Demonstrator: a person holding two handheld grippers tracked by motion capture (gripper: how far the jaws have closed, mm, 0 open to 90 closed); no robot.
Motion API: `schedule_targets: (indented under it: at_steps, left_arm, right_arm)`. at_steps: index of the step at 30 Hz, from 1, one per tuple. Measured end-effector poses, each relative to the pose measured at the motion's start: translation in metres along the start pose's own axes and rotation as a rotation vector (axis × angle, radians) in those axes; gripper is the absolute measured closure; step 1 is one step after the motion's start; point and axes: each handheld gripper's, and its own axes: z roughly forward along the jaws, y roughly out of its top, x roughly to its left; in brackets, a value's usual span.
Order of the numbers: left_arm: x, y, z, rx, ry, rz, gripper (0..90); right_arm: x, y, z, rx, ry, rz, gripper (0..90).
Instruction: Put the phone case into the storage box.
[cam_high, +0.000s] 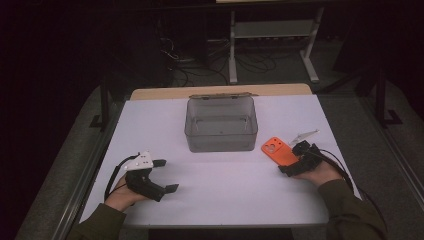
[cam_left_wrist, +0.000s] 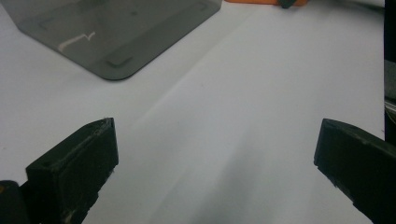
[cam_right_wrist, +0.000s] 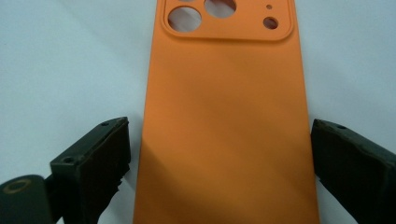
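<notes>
A white bench (cam_high: 220, 185) stands in a dark room; the orange phone case (cam_right_wrist: 224, 121), back up, lies between the right gripper's (cam_right_wrist: 219, 158) apart jaws. The left gripper (cam_left_wrist: 215, 158) gapes too.

Orange phone case (cam_right_wrist: 224, 126), flat on white table, camera cutouts away from person, right of centre

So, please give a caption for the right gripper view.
Right gripper with open jaws on either side of an orange phone case lying on the white table.
</notes>
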Motion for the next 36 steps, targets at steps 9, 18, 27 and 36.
schedule_targets:
  at_steps: [9, 18, 27, 36]
  left_arm:
    - [0.0004, -0.0008, 0.0000, 0.005, 0.001, -0.004, 0.0]
    - [-0.0002, -0.0014, -0.0003, 0.004, 0.000, -0.008, 0.0]
    - [0.0003, -0.0016, 0.0006, 0.007, -0.002, -0.007, 0.0]
    - [-0.0004, -0.0020, -0.0007, 0.004, -0.004, -0.008, 0.0]
  right_arm:
    - [0.0008, -0.0009, -0.0017, -0.006, -0.003, 0.009, 10.4]
    - [0.0011, -0.0020, -0.0036, -0.017, -0.009, 0.022, 15.4]
    - [0.0010, -0.0013, -0.0039, -0.014, -0.007, 0.029, 15.9]
    - [-0.0019, -0.0018, -0.0060, -0.019, 0.013, 0.046, 16.0]
